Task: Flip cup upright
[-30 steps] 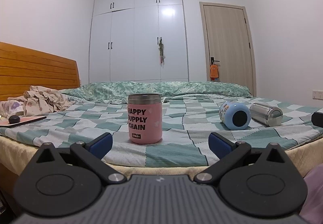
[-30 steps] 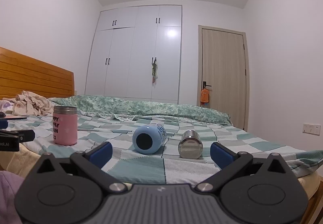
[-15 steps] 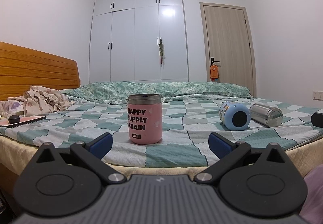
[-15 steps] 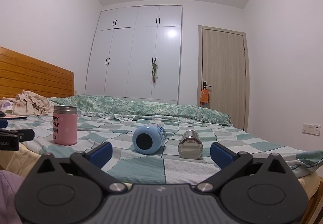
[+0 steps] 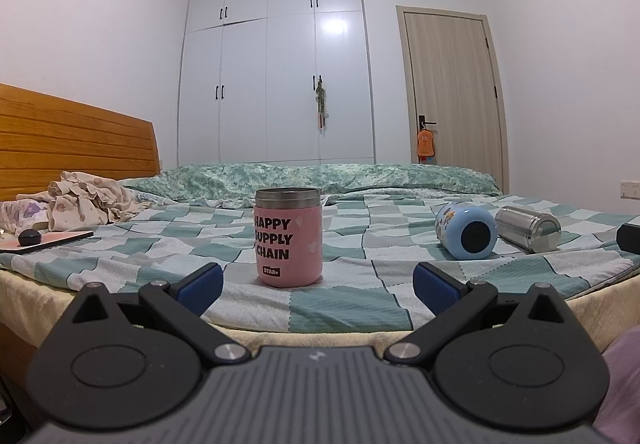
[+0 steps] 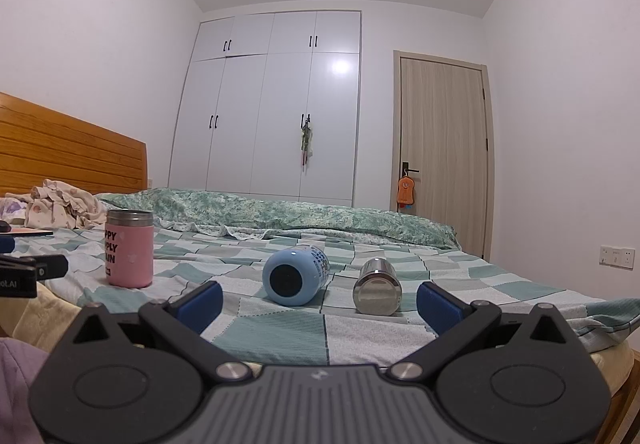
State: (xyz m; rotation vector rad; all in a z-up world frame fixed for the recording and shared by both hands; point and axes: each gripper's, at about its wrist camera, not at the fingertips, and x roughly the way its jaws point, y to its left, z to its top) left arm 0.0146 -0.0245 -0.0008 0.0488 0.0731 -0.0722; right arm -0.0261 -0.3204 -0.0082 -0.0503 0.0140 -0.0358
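Pink cup (image 5: 288, 244): black lettering "HAPPY SUPPLY CHAIN"; small black tag "STAR+" below. Right view: lettering partly turned away. Blue cup (image 6: 295, 275): print illegible.

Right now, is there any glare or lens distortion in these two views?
Left wrist view: a bright ceiling-light reflection sits on the wardrobe door, and fisheye bending curves the walls and the door. Right wrist view: the same glare patch on the wardrobe, dark corners from the lens, cups sharp.

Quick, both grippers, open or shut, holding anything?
Left gripper: open, holding nothing, facing the pink cup.
Right gripper: open, holding nothing.
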